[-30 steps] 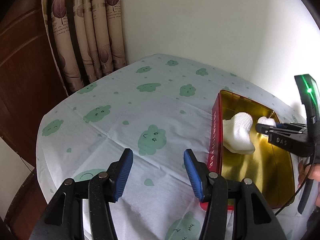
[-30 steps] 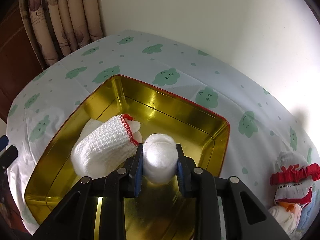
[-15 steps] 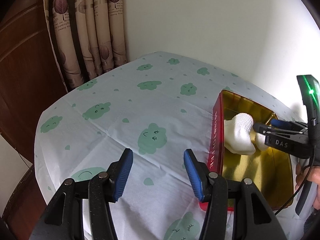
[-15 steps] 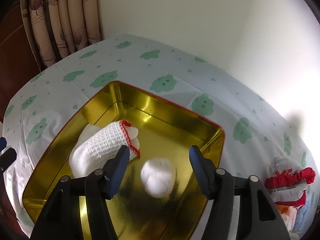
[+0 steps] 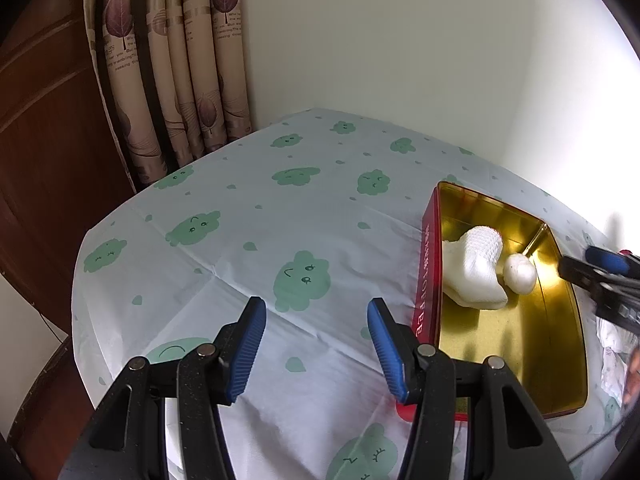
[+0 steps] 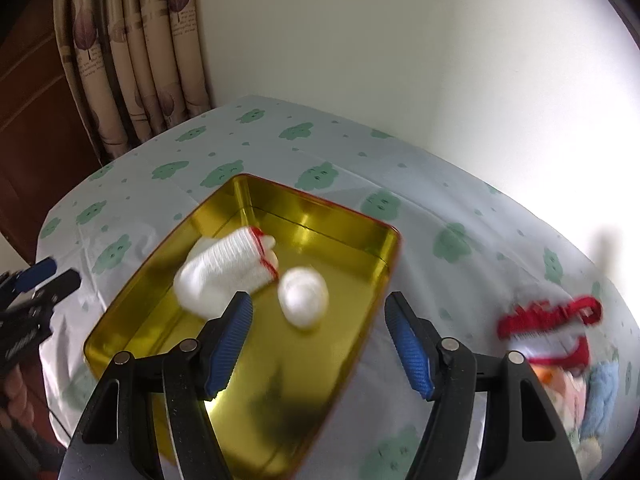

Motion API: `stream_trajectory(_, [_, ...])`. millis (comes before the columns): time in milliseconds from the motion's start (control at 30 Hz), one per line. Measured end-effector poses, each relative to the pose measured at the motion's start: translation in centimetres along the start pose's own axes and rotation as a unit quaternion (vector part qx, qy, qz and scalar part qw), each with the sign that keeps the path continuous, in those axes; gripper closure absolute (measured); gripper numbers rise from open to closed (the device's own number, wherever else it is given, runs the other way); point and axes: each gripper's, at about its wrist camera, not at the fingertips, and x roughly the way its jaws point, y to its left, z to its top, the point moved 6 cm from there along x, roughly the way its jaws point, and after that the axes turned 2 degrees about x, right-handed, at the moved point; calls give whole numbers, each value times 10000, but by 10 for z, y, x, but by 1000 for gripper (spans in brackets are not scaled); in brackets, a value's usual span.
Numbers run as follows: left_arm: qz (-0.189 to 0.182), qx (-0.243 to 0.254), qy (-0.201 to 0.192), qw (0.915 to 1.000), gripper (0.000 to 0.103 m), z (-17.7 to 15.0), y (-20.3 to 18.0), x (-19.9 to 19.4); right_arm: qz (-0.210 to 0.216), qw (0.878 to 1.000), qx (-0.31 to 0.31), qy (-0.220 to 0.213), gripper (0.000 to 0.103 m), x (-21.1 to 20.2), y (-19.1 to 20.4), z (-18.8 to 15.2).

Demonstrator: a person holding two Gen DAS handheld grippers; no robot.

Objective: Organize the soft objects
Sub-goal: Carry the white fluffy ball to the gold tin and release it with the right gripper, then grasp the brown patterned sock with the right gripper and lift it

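The right gripper (image 6: 318, 342) tilts down over the gold tin (image 6: 352, 236), low in the frame. The rolled white sock (image 6: 303, 297) lies in the tin just above its tips, touching the knitted sock (image 6: 224, 266). Its jaws have just been opening and grip nothing. The left gripper (image 5: 316, 350), lower centre, gapes empty over the tablecloth (image 5: 240, 240).

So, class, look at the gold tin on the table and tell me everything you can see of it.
The tin is a shallow rectangular box, open on top, with shiny gold metal inside and red outside walls bearing gold lettering. It sits flat on the tablecloth. Inside lie a white sock with a red-trimmed cuff and a white ball of rolled cloth, close together near the middle. The rest of its floor is bare. No gripper touches it.
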Motion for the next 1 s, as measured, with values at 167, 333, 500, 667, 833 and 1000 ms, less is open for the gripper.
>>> stream_trajectory(167, [20, 65, -16, 10000, 49, 1, -2, -1, -168, 9995, 243, -60, 35, -27, -29, -29])
stream_trajectory(333, [10, 135, 13, 9999, 49, 0, -5, 0, -487, 9975, 515, 9, 35, -46, -66, -61])
stream_trajectory(500, [35, 249, -45, 9997, 49, 0, -9, -1, -789, 9920, 977, 109, 35, -63, -111, -96])
stream_trajectory(667, [42, 325, -67, 9994, 49, -1, -12, -2, -1209, 9822, 1437, 95, 35, -89, -159, -129])
stream_trajectory(833, [103, 436, -135, 9989, 49, 0, -16, -4, -1518, 9717, 1799, 189, 34, -107, -196, -165])
stream_trajectory(1000, [41, 587, -198, 9981, 49, -1, -24, -7, -1569, 9656, 2053, 304, 34, -106, -215, -191])
